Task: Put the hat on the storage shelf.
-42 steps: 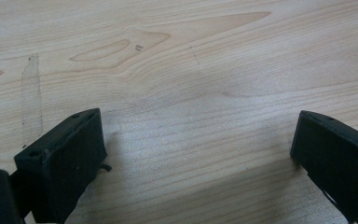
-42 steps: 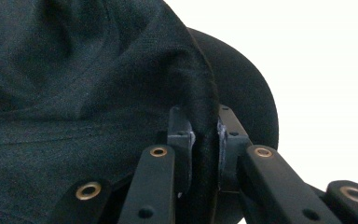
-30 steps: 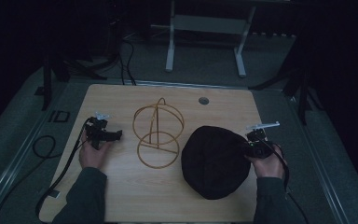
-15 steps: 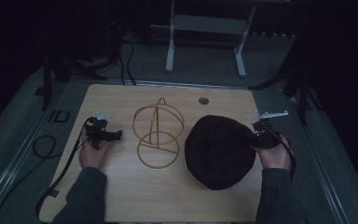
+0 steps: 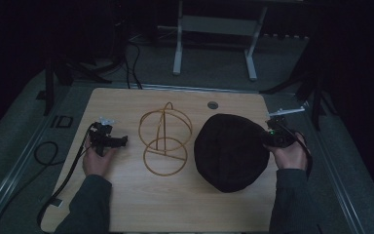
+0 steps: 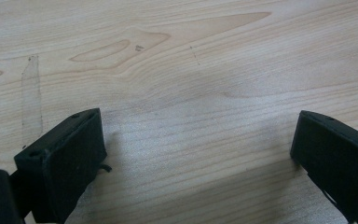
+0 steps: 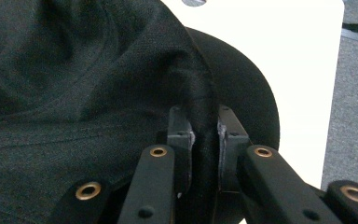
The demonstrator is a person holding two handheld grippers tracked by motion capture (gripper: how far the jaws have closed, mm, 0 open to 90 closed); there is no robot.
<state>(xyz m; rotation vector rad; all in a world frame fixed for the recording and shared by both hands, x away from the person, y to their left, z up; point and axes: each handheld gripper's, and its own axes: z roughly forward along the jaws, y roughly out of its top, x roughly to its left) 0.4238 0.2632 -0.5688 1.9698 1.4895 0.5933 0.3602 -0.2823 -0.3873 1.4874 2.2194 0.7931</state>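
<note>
High view: wooden table (image 5: 126, 204), lit against a dark room; my left gripper (image 5: 108, 139) rests on the left part of the top, well apart from everything, cable trailing off the near-left edge; I judge it parked, waiting its turn; its jaw state is too small to read here. Item: gold wire stand (image 5: 165, 140), two rings and an upright loop, centre of the table, bare; presumably the rest for the cap. Item: black cap (image 5: 231, 151), right of the stand and just beside it, lying mostly flat; my right gripper (image 5: 271, 137) sits at its right edge, hand behind it. Item: round grommet hole (image 5: 213, 105) at the far edge; desk legs beyond, dim.

Left gripper view: left gripper (image 6: 196, 158) jaws spread wide, nothing between them but bare wood grain; both are cut off by the frame's bottom and right edges; a faint tape mark lies on the left.

Right gripper view: right gripper (image 7: 204, 135) jaws pressed together on a fold of the cap (image 7: 74, 93) at its rim seam; pinching the edge, I judge, gives a hold to lift and carry it toward the stand; whether the brim lies under the crown I cannot tell; the table beyond is washed out to white.
</note>
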